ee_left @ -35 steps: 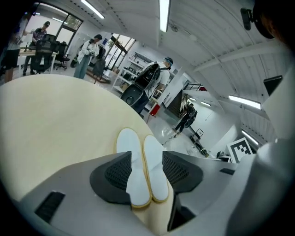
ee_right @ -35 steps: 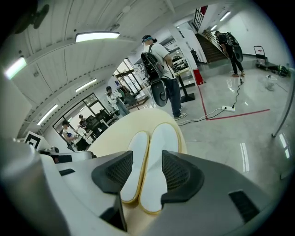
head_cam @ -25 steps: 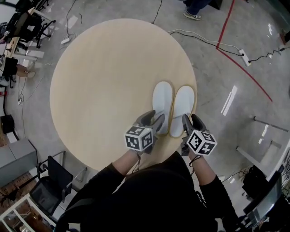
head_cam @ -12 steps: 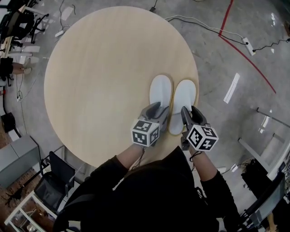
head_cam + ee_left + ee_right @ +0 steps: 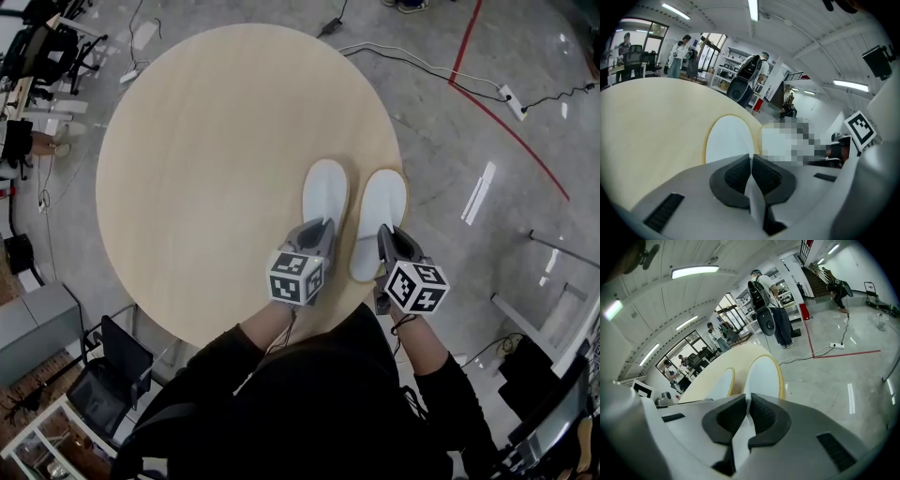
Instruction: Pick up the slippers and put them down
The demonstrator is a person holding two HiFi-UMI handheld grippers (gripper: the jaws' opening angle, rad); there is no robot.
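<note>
- Two white slippers sit side by side near the tabletop's (image 5: 206, 169) close edge, toes away: left slipper (image 5: 325, 192), right slipper (image 5: 382, 211).
- L gripper (image 5: 319, 232): fingers (image 5: 736, 173) just closed, clamped on left slipper's heel rim.
- R gripper (image 5: 387, 242): same, on right slipper's heel.
- Heel grip prob. because it's the nearest, thinnest edge.
- Slippers apparently not yet lifted.
</note>
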